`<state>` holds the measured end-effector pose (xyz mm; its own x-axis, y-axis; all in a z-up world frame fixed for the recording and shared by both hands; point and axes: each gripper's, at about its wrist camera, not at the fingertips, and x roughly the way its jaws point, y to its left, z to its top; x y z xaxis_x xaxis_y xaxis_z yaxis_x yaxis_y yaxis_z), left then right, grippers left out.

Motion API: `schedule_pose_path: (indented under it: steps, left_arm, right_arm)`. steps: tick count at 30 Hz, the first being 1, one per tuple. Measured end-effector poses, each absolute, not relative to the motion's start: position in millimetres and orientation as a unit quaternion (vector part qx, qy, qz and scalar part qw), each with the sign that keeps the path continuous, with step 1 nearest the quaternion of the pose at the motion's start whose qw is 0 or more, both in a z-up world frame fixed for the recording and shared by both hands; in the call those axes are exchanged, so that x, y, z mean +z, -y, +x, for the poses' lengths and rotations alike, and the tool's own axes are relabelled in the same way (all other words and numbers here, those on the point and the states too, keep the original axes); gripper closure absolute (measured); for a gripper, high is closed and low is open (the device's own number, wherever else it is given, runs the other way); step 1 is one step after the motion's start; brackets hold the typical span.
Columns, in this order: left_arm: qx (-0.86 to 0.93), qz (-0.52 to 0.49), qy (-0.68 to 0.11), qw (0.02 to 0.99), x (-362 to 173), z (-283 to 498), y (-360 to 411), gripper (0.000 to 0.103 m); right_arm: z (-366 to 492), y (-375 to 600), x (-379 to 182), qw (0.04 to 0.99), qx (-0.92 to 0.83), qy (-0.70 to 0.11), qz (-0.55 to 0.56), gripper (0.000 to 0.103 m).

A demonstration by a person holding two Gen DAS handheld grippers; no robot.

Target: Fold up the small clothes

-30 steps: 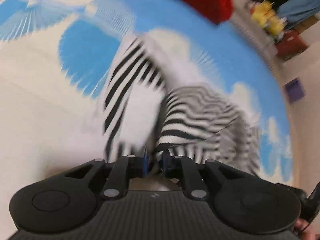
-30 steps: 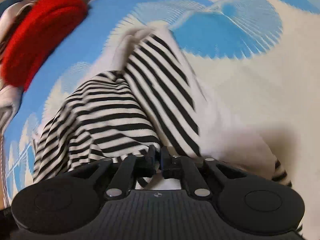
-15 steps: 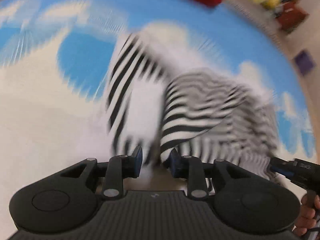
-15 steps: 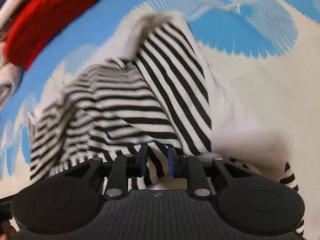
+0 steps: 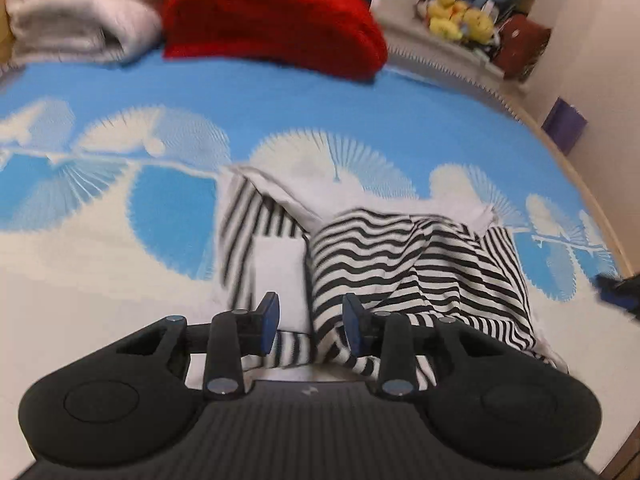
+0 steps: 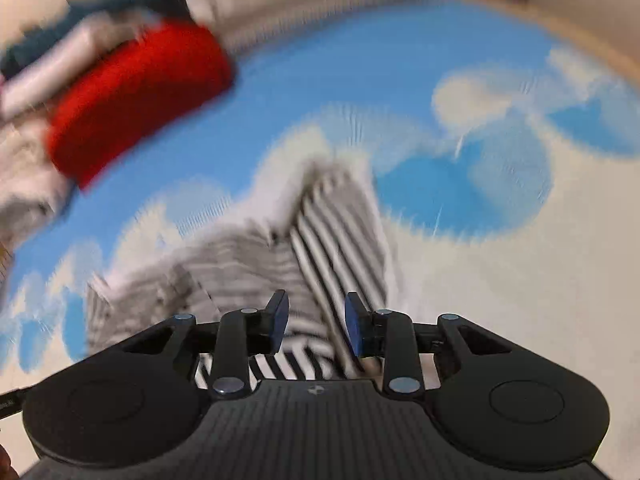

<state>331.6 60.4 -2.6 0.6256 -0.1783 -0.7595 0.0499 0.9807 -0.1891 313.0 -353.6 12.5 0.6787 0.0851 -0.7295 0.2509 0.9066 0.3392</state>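
Note:
A black-and-white striped garment (image 5: 404, 268) lies partly folded on the blue-and-white patterned cover (image 5: 280, 104). Its white inside shows at the left. My left gripper (image 5: 310, 322) hovers above its near edge. The jaws are opening and the blue pads press on nothing; the cloth lies below them. In the right wrist view the same striped garment (image 6: 320, 248) is blurred by motion. My right gripper (image 6: 316, 320) is above its near edge. Those jaws are opening too, apart from the cloth beneath.
A red folded item (image 5: 272, 16) and a pale folded blanket (image 5: 80, 8) lie at the far edge of the cover. Yellow soft toys (image 5: 460, 20) sit on a ledge behind. The other gripper's tip (image 5: 620, 292) shows at the right edge.
Both grippers let go of the striped garment's edge, spread their jaws and rose away from it. The garment now lies flat, seen from farther off.

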Motion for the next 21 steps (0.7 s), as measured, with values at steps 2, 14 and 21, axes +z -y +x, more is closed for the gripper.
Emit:
schedule_pose_path:
  steps: [2, 14, 21]
  left_arm:
    - [-0.069, -0.067, -0.415, 0.905, 10, 304, -69, 0.064]
    - [-0.031, -0.158, -0.474, 0.866, -21, 149, -137, 0.065]
    - [0.018, -0.219, -0.513, 0.830, -49, 126, -159, 0.054]
  right_arm:
    - [281, 372, 41, 0.904, -0.046, -0.362, 0.222, 0.070]
    - [99, 422, 11, 0.889, -0.078, -0.393, 0.224, 0.063]
    - [66, 420, -58, 0.833, -0.103, -0.465, 0.283, 0.062]
